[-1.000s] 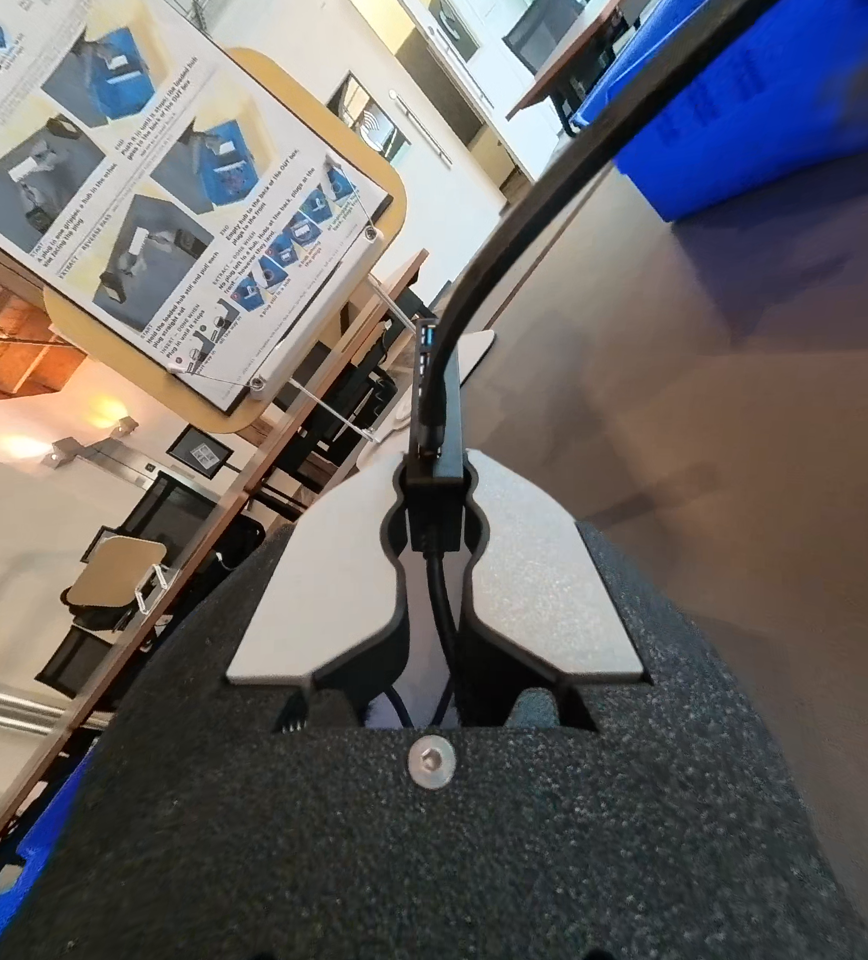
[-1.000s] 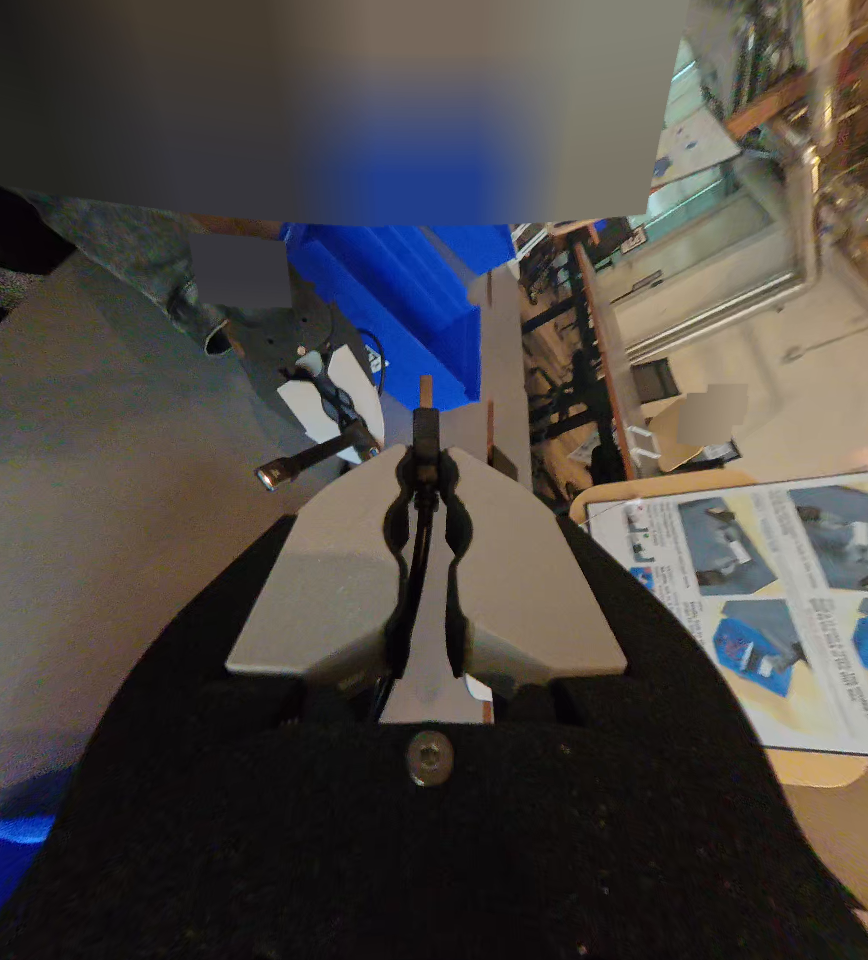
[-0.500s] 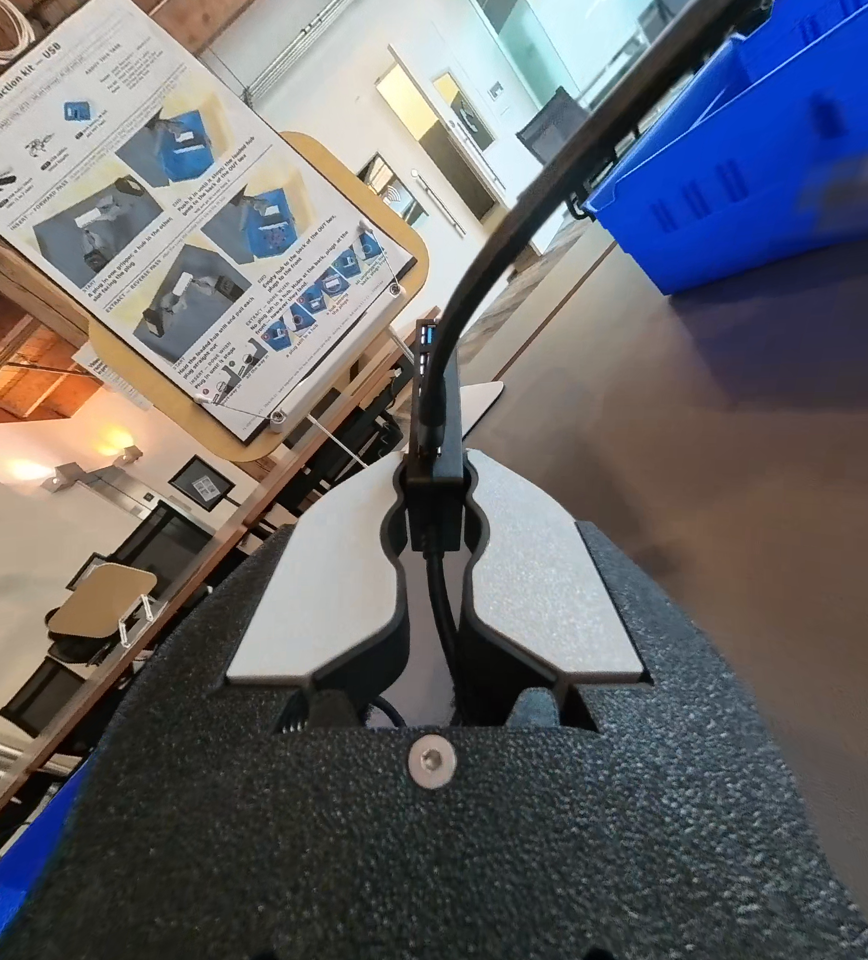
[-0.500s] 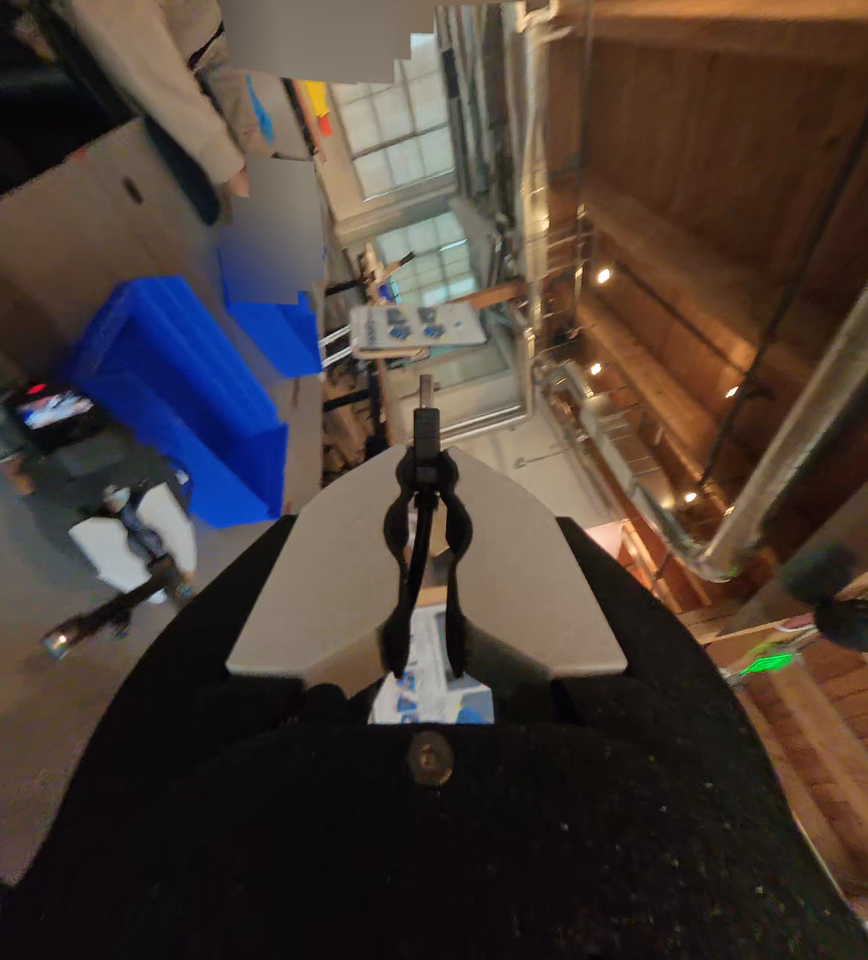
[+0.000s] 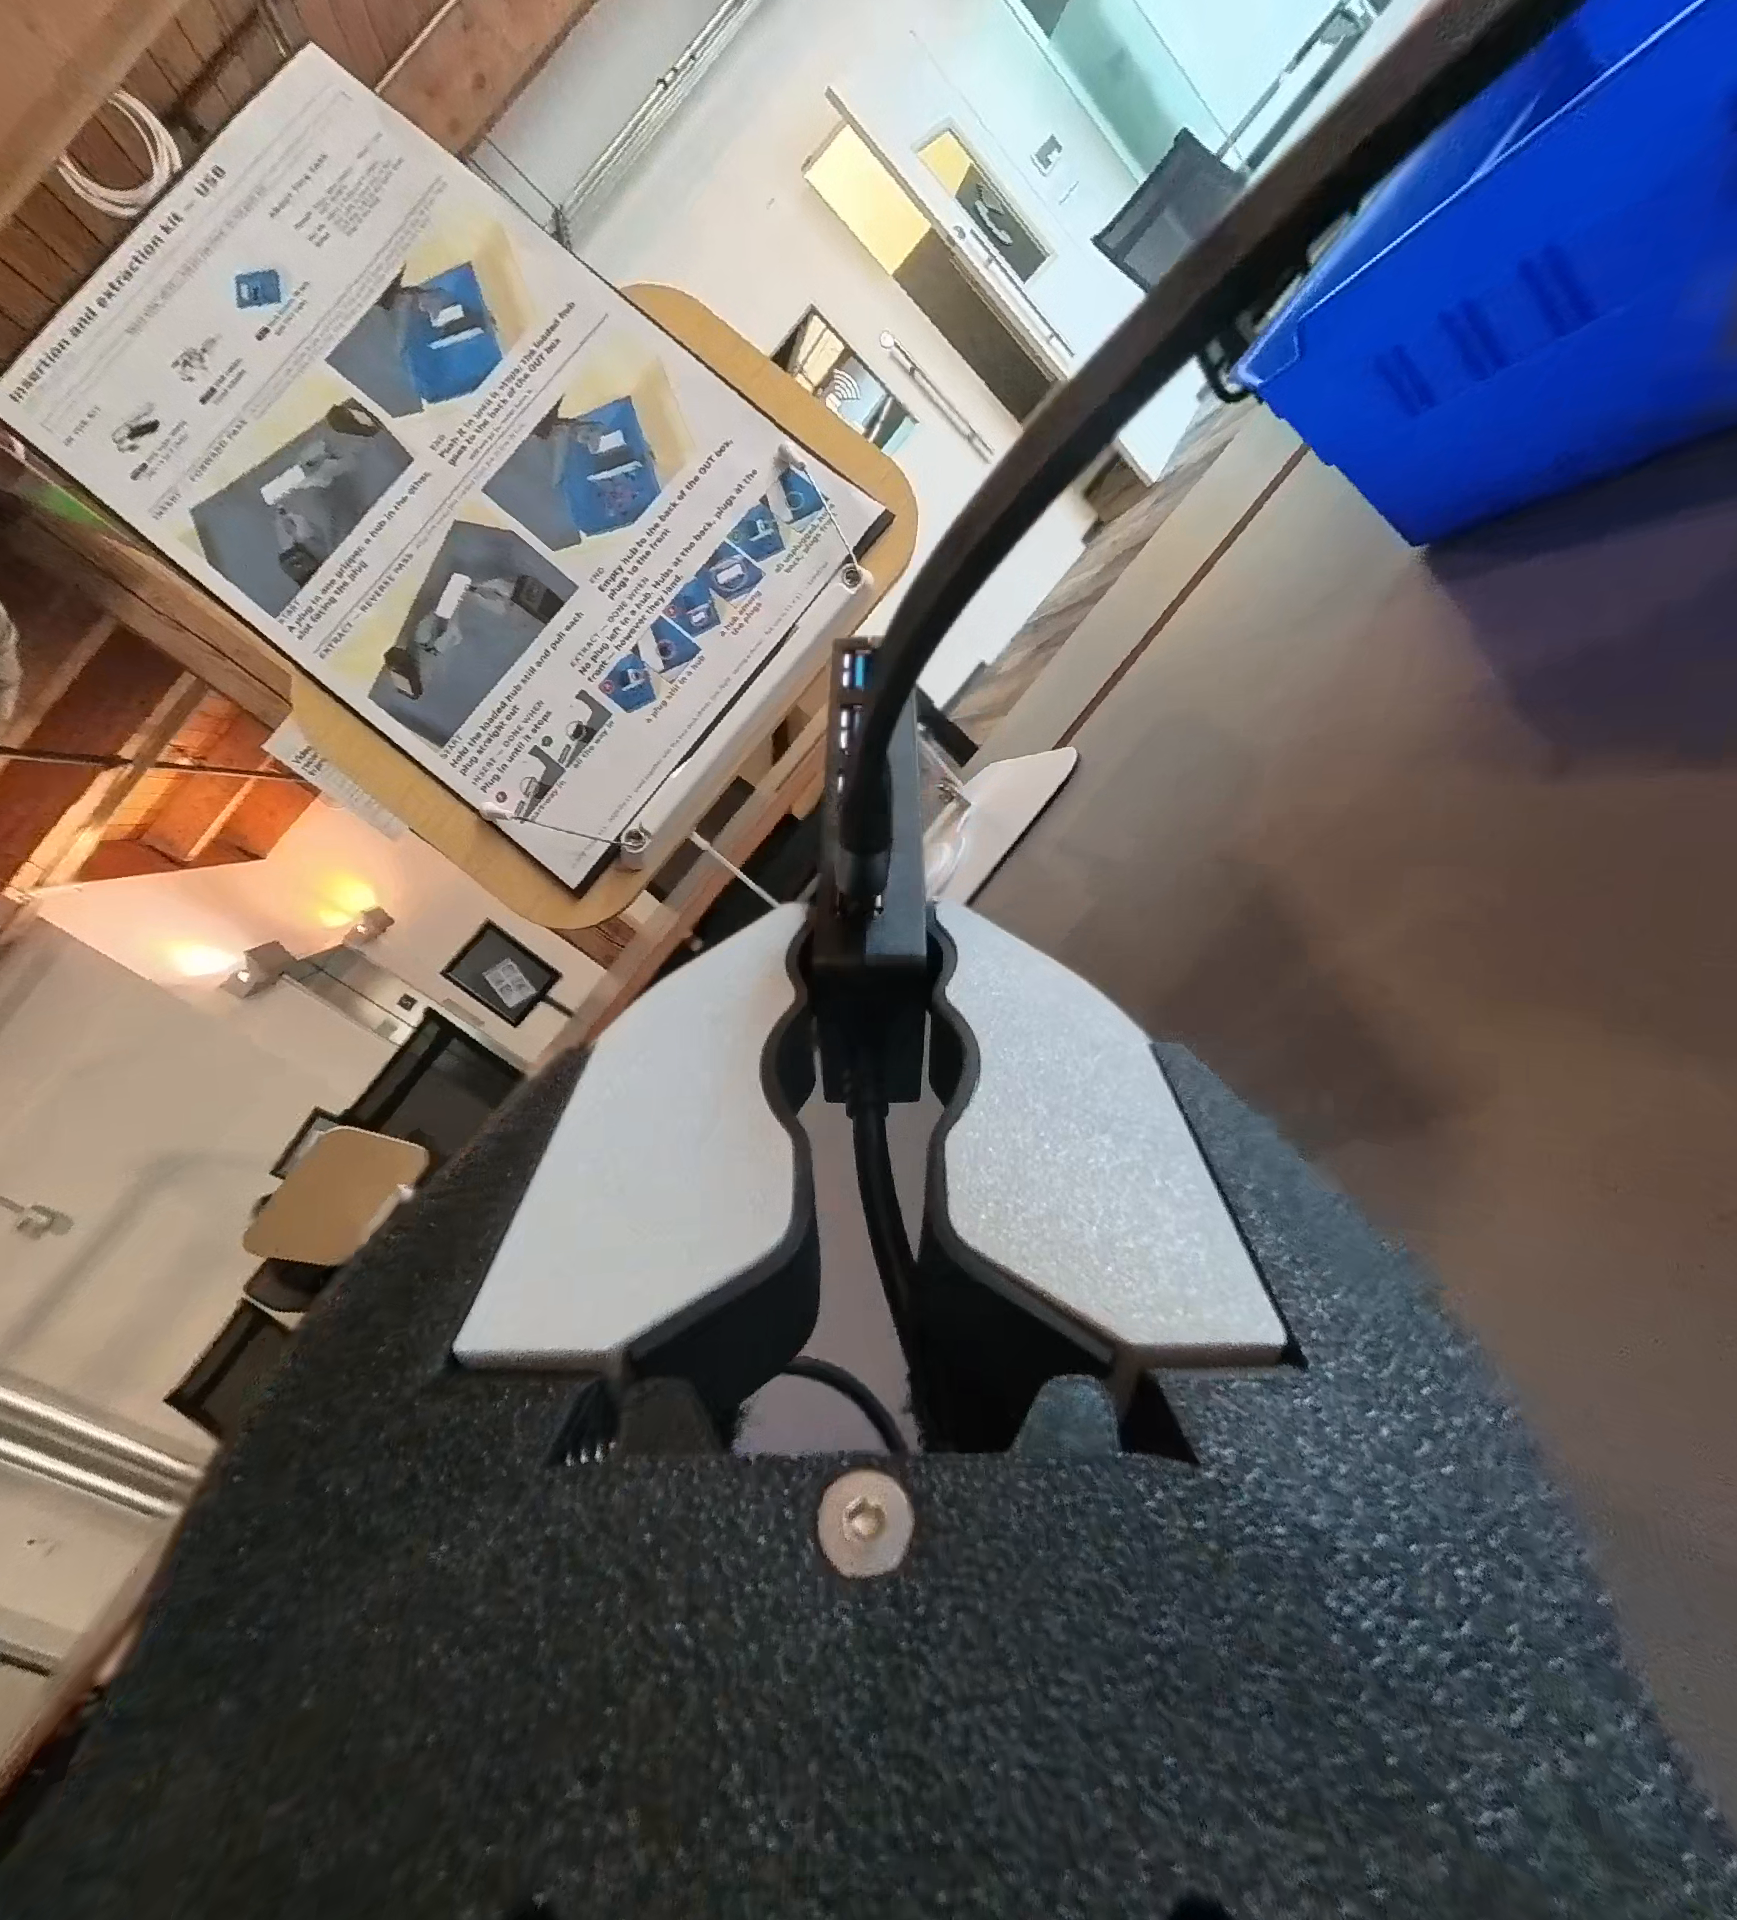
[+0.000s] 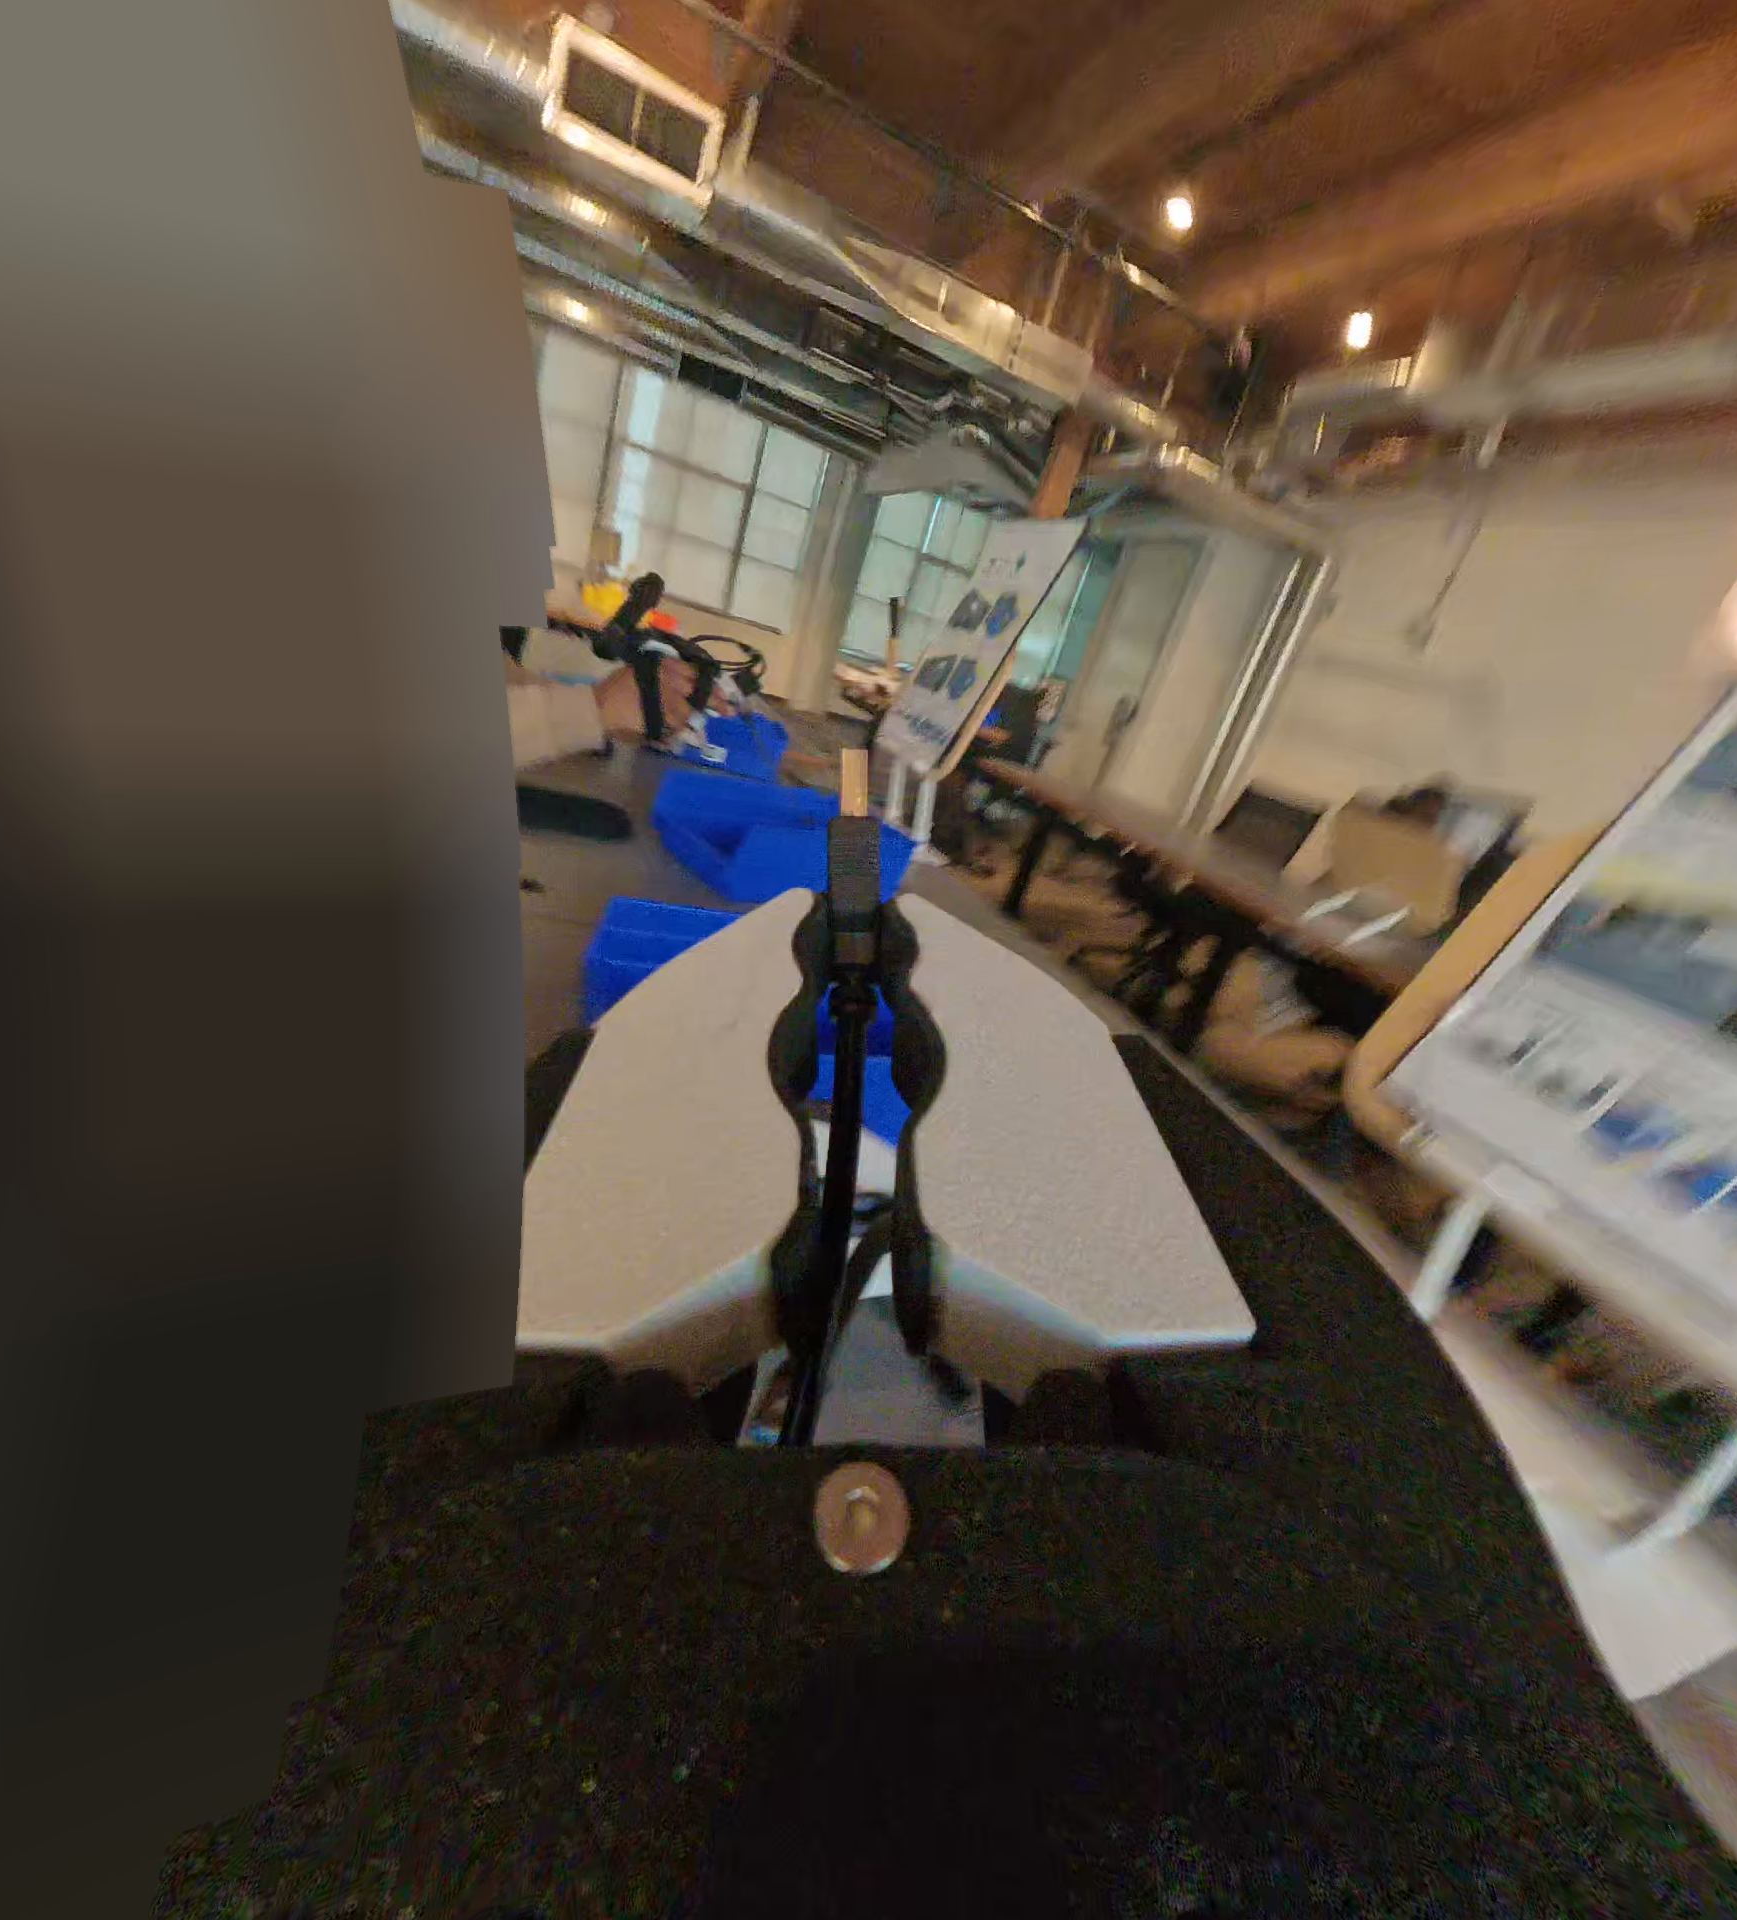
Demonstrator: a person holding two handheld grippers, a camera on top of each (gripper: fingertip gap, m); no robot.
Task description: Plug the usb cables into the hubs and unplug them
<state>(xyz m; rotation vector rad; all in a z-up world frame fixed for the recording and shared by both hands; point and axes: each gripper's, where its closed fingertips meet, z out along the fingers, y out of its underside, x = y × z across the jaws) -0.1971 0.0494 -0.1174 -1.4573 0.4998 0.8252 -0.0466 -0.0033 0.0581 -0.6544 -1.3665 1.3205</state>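
Left wrist view: instruction board (image 5: 448, 499) behind hub (image 5: 869, 831).

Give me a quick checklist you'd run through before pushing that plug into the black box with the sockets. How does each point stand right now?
1. Left claw clamps the black hub: ok, pinched at its near end.
2. Right claw clamps the USB plug: ok, its metal tip sticks out in front.
3. Free socket on the hub: ok, blue-lit ports show at the far end, though one black cable is already plugged in.
4. Plug aimed at the hub: not ok, the right wrist view faces across the room, with no hub in sight.
5. Plug the right way up for the socket: cannot tell.
6. Table beside the hub is bare; the blue bin sits well away: ok.
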